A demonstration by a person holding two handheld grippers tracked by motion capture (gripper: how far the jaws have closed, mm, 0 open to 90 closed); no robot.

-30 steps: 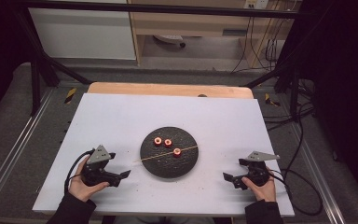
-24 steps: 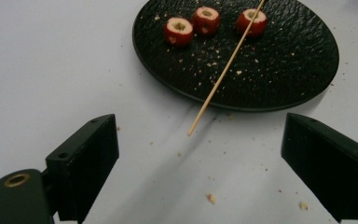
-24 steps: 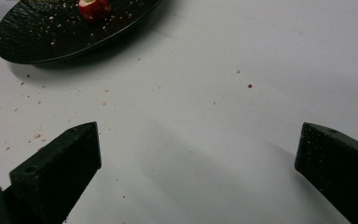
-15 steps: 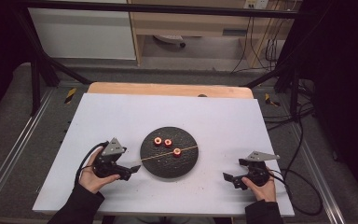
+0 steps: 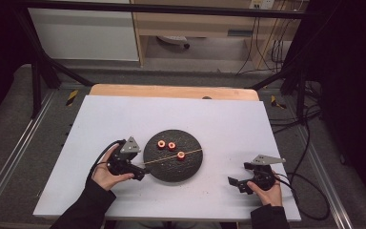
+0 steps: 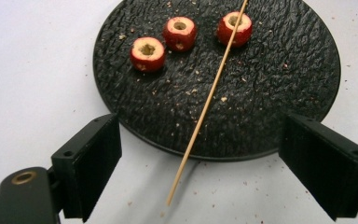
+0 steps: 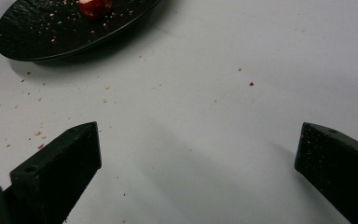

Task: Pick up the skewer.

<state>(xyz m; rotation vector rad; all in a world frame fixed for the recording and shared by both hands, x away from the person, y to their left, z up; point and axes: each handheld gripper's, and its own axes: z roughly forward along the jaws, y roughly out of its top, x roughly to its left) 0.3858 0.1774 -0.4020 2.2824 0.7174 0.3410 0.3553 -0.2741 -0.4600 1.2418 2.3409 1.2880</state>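
On the white bench (image 5: 124, 119) sits a black plate (image 6: 270, 84) (its far edge cut off in the left gripper view), then left tongs (image 6: 214, 175) and right tongs (image 7: 198, 179), both wide open and empty, the skewer (image 6: 205, 107) lying between the left jaws, through one of three red fruit rings (image 6: 148, 53).

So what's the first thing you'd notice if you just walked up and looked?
Probably the round black plate in the middle of the white table, with three little red cored fruit pieces on it. A thin wooden skewer lies across the plate, touching one piece, its tip sticking out over the rim. The left gripper sits open right in front of that tip, while the right gripper waits open off to the side.
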